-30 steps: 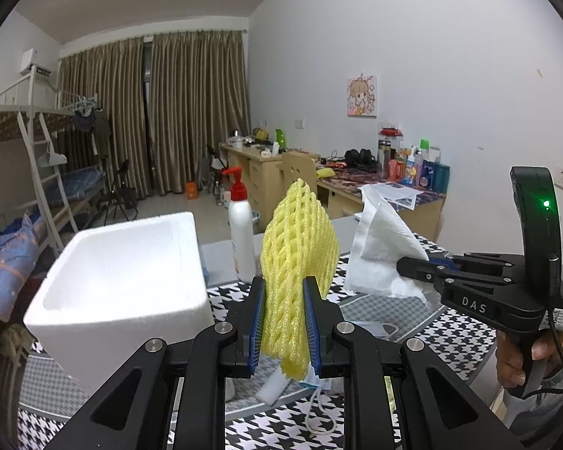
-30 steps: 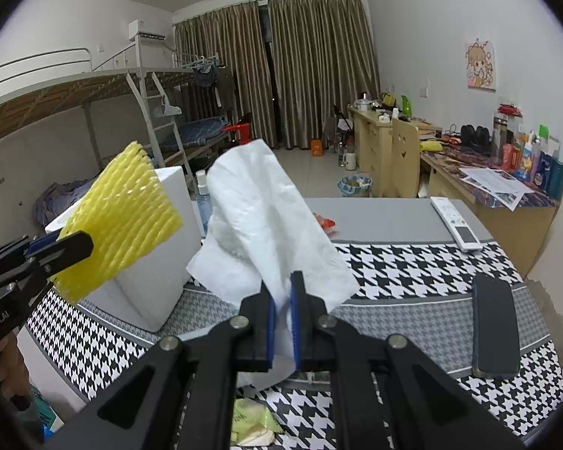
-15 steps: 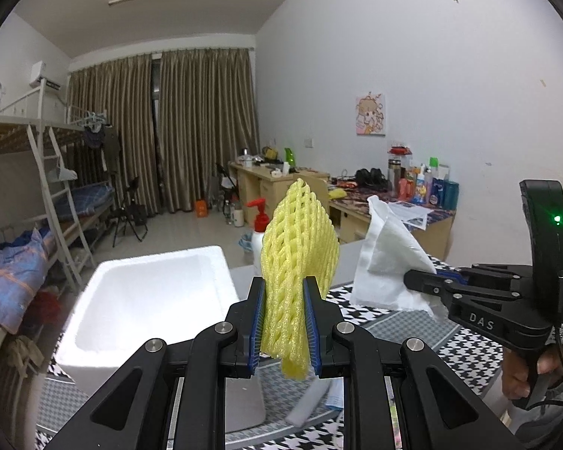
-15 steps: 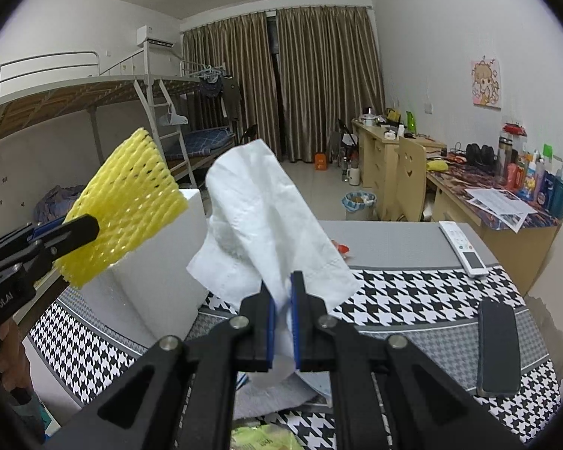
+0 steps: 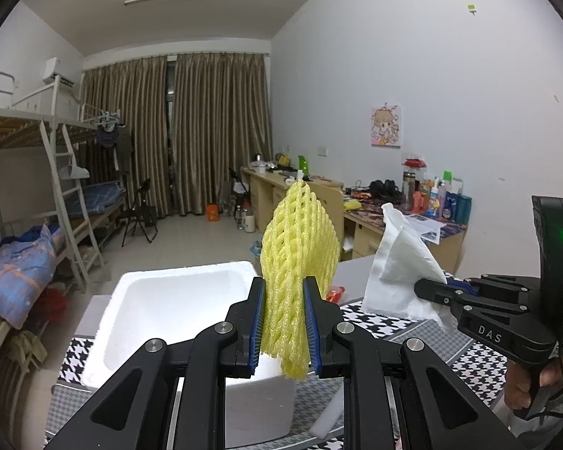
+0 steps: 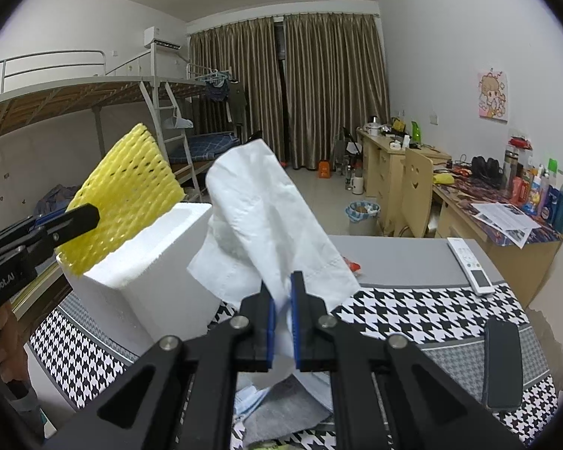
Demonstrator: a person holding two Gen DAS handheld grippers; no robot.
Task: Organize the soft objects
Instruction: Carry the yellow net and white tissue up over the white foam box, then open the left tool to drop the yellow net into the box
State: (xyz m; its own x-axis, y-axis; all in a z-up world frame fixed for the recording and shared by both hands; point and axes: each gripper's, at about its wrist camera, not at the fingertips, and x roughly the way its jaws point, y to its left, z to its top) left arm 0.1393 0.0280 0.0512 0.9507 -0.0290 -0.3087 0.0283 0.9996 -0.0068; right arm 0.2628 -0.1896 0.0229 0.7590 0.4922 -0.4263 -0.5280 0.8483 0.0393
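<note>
My left gripper (image 5: 283,322) is shut on a yellow foam net sleeve (image 5: 300,258) and holds it upright above the near edge of a white styrofoam box (image 5: 176,300). The sleeve also shows in the right wrist view (image 6: 127,195), with the left gripper (image 6: 90,215) at the far left. My right gripper (image 6: 282,324) is shut on a white paper tissue (image 6: 266,221), held in the air to the right of the box (image 6: 142,281). The tissue (image 5: 401,270) and right gripper (image 5: 424,288) show at the right of the left wrist view.
The table has a black-and-white houndstooth cloth (image 6: 413,318). A white remote (image 6: 469,270) and a black flat object (image 6: 503,363) lie at the right. Loose paper and wrappers (image 6: 277,412) lie under my right gripper. Desks, a bunk bed and curtains stand behind.
Both grippers have risen with their loads. The left gripper has moved over the styrofoam box, so the box interior now shows and the pump bottle has dropped out of sight.
</note>
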